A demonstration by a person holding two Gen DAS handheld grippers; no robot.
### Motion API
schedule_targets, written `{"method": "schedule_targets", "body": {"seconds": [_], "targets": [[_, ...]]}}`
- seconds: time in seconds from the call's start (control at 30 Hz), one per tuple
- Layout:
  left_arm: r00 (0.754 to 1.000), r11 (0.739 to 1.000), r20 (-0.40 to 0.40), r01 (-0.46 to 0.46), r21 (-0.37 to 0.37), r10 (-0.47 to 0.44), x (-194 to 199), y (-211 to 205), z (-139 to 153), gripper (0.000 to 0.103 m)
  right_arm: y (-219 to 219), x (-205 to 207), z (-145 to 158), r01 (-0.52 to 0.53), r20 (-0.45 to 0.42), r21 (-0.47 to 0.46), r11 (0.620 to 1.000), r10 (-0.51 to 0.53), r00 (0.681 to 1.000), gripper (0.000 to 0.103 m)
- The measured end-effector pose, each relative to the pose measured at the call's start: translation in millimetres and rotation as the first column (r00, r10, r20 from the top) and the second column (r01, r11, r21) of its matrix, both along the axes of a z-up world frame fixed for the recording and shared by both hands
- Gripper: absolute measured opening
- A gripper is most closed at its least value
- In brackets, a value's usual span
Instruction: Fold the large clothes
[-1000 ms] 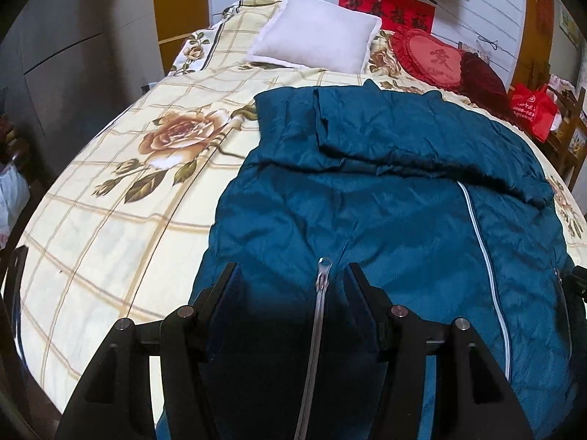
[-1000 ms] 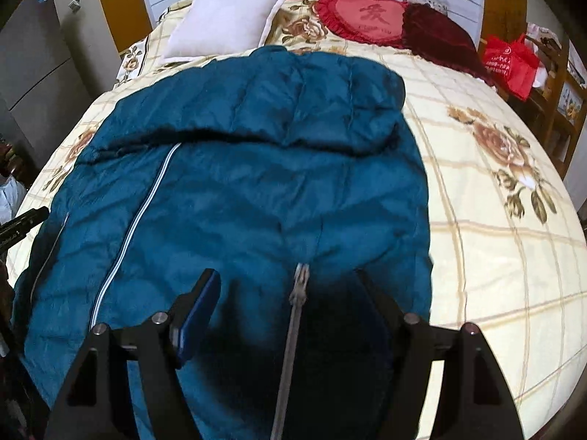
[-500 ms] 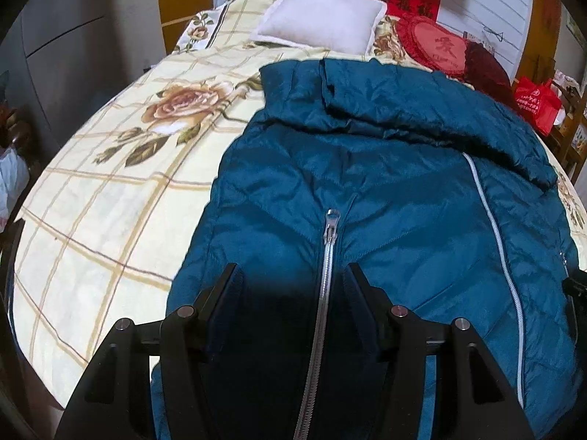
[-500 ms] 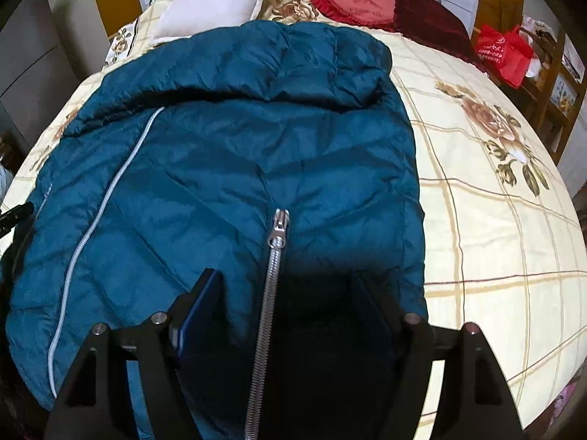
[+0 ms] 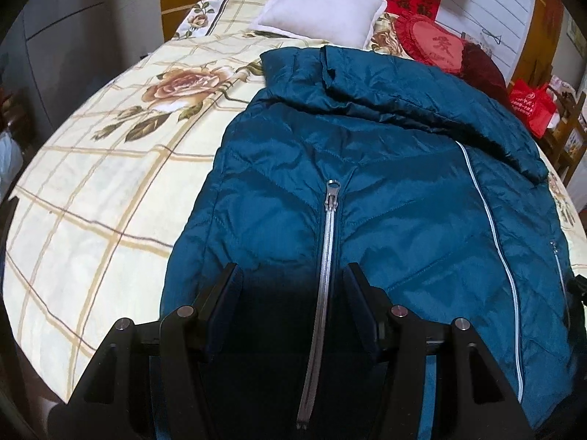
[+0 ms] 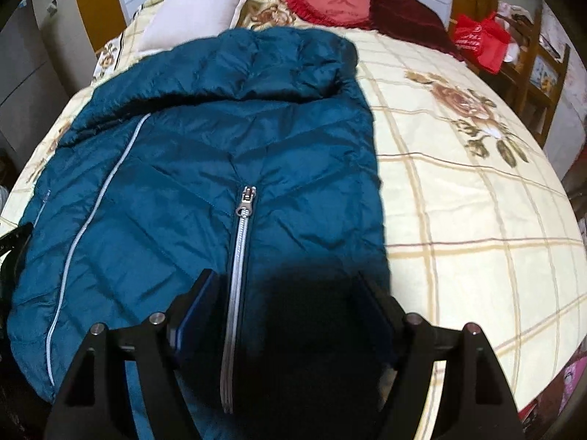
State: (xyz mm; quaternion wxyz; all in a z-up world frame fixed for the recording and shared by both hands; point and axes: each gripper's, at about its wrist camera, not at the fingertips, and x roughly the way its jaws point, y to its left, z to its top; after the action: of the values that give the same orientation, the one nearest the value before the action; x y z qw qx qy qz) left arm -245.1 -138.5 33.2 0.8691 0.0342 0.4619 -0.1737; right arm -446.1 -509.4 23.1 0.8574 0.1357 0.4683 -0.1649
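Note:
A large teal down jacket (image 5: 385, 168) lies flat on the bed, sleeves folded across its top, and it also shows in the right wrist view (image 6: 227, 146). My left gripper (image 5: 291, 275) is open above its near hem, fingers either side of a silver pocket zipper (image 5: 326, 256). My right gripper (image 6: 284, 278) is open above the hem on the other side, with the other pocket zipper (image 6: 238, 256) just inside its left finger. The centre front zipper (image 5: 491, 238) runs between them. Neither gripper holds the fabric.
The bed (image 5: 91, 183) has a cream checked cover with roses. A white pillow (image 5: 323, 7) and a red heart cushion (image 5: 433, 44) lie at its head. A red bag (image 6: 480, 42) and wooden shelves (image 6: 539, 69) stand to the right. Grey wardrobes (image 5: 73, 36) stand to the left.
Both grippers have drawn back toward the jacket's near hem and risen slightly; the pocket zipper pulls now sit farther ahead of the fingers. The jacket has not moved.

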Motion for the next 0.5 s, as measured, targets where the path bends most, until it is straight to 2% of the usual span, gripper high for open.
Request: {"method": "schedule_targets", "body": {"seconds": [0.23,0.4,0.5], "targets": [[1.000,1.000,0.005,0.009,0.006,-0.009,-7.9,2.3,-3.7,0.074,-6.1,-18.7,-15.1,0.042,-0.046,0.002,0.999,-0.042,0.998,0.079],[1.000,1.000,-0.005,0.022,0.001,-0.022,-15.4,10.4,-2.6,0.074,-15.2,-38.7,-20.7,0.064,-0.041,0.094,0.993,-0.061,0.997,0.081],[1.000,1.000,-0.005,0.021,-0.001,-0.021,-21.3,16.3,0.4,0.074,-11.9,-51.5,-20.4,0.043,-0.030,0.110,0.993,-0.040,0.999,0.081]]}}
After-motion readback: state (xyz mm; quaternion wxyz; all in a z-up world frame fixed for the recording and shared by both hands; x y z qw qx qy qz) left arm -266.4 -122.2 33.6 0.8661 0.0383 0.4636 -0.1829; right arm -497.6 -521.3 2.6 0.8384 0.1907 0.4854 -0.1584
